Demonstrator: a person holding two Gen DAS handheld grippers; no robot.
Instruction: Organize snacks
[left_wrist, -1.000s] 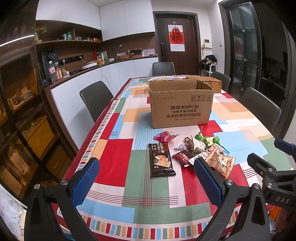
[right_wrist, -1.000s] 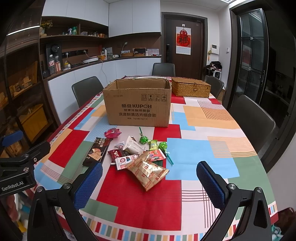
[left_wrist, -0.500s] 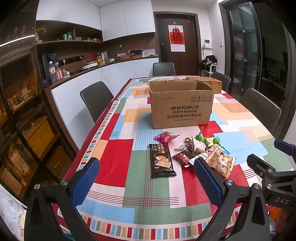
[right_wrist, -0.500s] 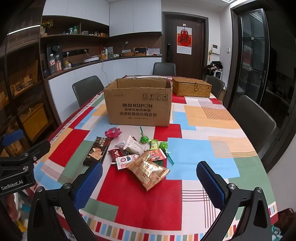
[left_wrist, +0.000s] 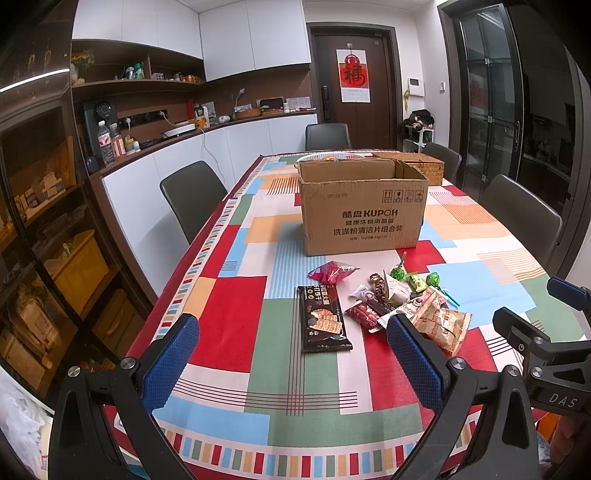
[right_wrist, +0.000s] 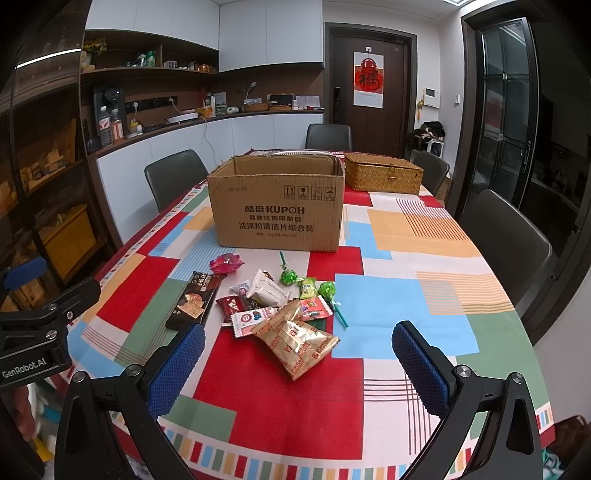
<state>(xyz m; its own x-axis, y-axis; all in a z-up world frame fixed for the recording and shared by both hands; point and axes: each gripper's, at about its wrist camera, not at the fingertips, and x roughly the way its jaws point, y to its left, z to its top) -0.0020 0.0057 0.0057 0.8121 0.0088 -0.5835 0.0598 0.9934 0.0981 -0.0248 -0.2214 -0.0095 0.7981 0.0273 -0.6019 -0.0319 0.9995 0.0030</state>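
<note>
The table (right_wrist: 406, 258) is carrying an open cardboard box (right_wrist: 277, 218), and just in front of it the snacks (right_wrist: 280, 314) are all lying loose, so sorting is seemingly not begun. The left claw (left_wrist: 291, 365) and right claw (right_wrist: 299, 365) are hanging wide open near the table's edge, holding nothing.

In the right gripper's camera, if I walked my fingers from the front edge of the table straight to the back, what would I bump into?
Going near to far: gold snack bag → white wrapped snack → green lollipop → cardboard box → dark chair at the far end.
</note>
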